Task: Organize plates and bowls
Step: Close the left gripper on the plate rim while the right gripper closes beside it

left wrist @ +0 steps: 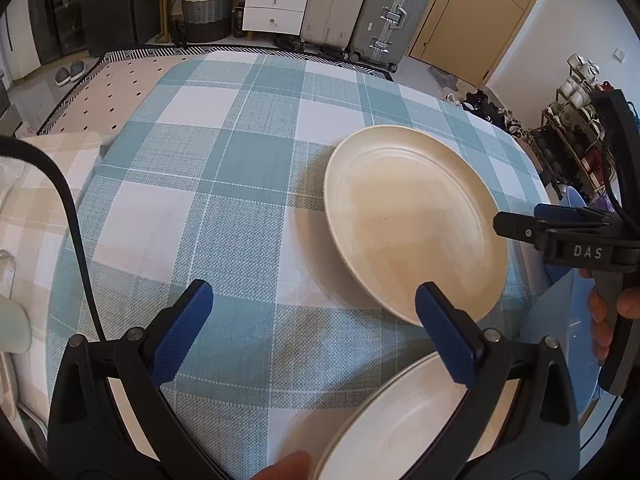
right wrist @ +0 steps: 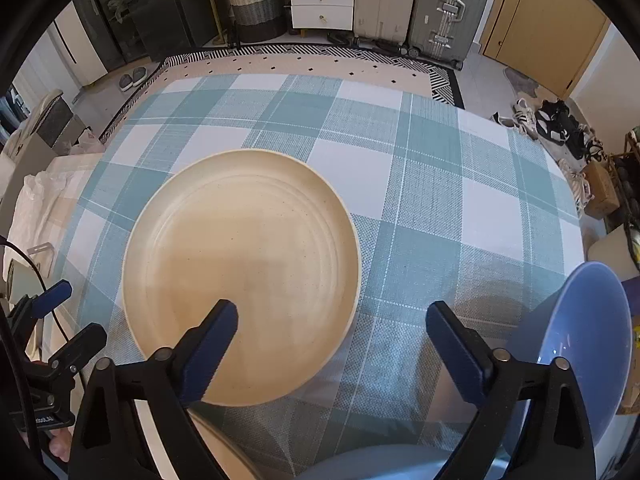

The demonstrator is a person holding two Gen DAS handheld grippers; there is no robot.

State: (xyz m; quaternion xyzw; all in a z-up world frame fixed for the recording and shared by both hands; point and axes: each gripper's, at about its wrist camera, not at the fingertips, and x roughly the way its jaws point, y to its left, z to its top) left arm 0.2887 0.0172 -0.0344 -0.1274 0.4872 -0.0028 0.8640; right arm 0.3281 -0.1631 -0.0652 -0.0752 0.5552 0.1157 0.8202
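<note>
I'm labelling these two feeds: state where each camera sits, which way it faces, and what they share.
Left wrist: on the left tongs, angled down over the checked tablecloth at two cream plates; a fingertip and the right tongs show.
Right wrist: on the right tongs, angled down at the far cream plate and blue bowl; left tongs at its left edge.
Shared: that plate, tablecloth.

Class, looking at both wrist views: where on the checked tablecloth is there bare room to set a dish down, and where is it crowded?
Free: the cloth beyond the cream plate toward the far table edge, and the stretch left of it in the left wrist view. Crowded: the near edge, where a second cream plate and a blue bowl sit close.
</note>
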